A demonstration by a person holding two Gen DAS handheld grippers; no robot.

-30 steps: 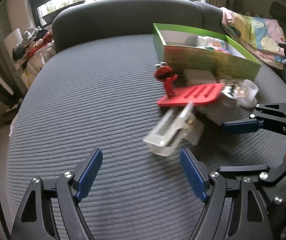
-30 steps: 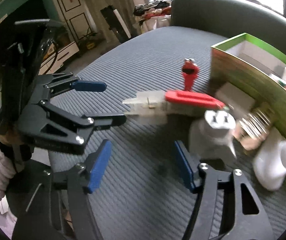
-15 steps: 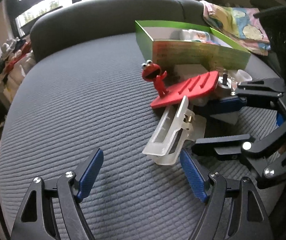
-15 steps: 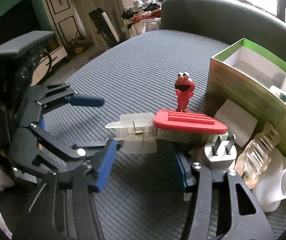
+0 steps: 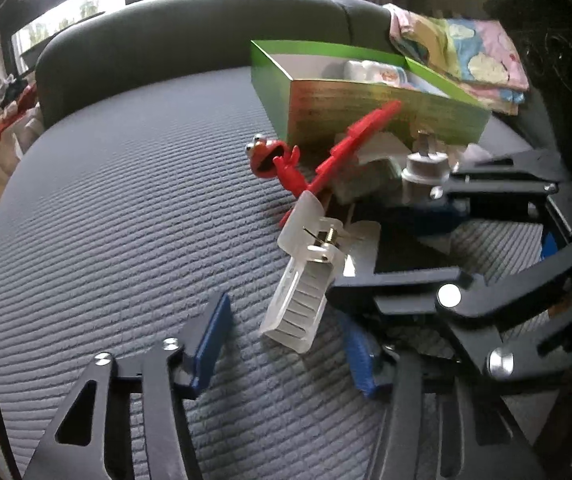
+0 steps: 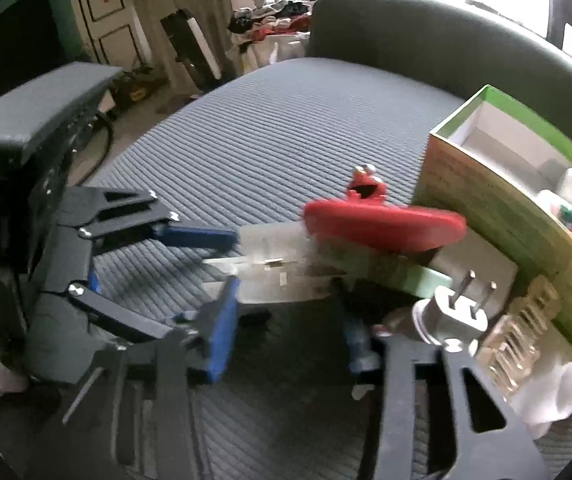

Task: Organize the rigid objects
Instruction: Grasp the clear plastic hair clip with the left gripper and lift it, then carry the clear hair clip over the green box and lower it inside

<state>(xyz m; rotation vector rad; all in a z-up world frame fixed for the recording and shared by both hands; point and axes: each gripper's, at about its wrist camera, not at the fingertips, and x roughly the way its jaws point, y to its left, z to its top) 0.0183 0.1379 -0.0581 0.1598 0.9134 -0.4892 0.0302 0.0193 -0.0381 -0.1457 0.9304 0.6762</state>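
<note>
Translucent plastic, stiff and light, makes up the clear clip (image 5: 306,276) lying on the grey cushion (image 5: 125,208); its handles sit between your left gripper (image 5: 281,344), whose jaws have just been closing but don't yet press it. Pinch both ribbed handles squarely, since smooth plastic may slip. Further right, the red toy (image 5: 326,164) tilts against the green box (image 5: 366,108), and your right gripper (image 6: 290,332) has been closing near the clip's other end; whether it grips, I cannot tell.

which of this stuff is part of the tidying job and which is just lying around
Part of the job:
- clear clip
- red Elmo tray
- plug
- green box
- left gripper, jaws just closing around the clip
- right gripper, also just closing

Just lying about:
- patterned cloth
- laundry pile
- grey cushion under it all
</note>
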